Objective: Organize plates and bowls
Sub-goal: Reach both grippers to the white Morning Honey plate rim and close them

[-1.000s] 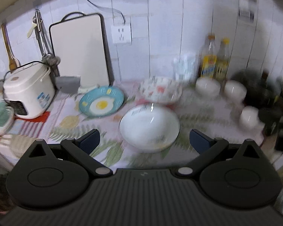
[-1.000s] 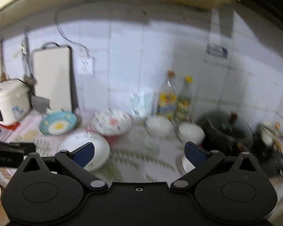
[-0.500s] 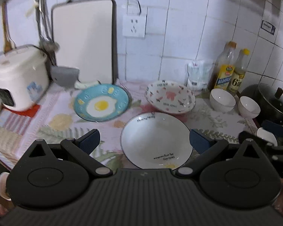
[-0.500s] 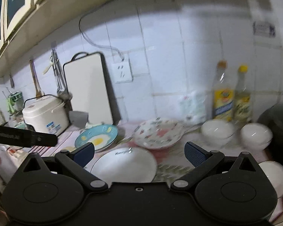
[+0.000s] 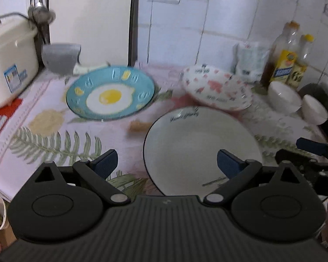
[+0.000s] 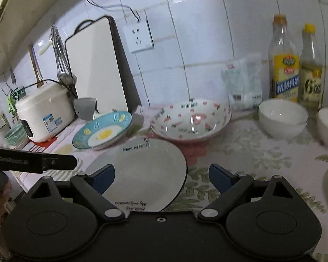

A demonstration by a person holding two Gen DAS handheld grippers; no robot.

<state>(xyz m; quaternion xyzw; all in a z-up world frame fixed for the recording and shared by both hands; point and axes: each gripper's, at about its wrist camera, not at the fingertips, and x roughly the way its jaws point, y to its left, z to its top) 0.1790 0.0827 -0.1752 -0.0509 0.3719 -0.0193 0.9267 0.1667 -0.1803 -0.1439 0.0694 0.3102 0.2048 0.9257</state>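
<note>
both grippers hover with fingers wide, holding nothing: left gripper (image 5: 167, 163), right gripper (image 6: 161, 175). the white plate (image 5: 199, 148) lies nearest; the blue egg plate (image 5: 110, 93) far left, the pink-patterned plate (image 5: 216, 89) far right; white bowls (image 6: 283, 116) further right. unstacked, so likely stacking follows.

— What's along the wall?
— A white rice cooker (image 6: 44, 114), a cutting board (image 6: 96, 65) leaning upright, a socket (image 6: 138, 35).
— And right?
— Two oil bottles (image 6: 284, 65) beside a plastic packet (image 6: 243, 83).
</note>
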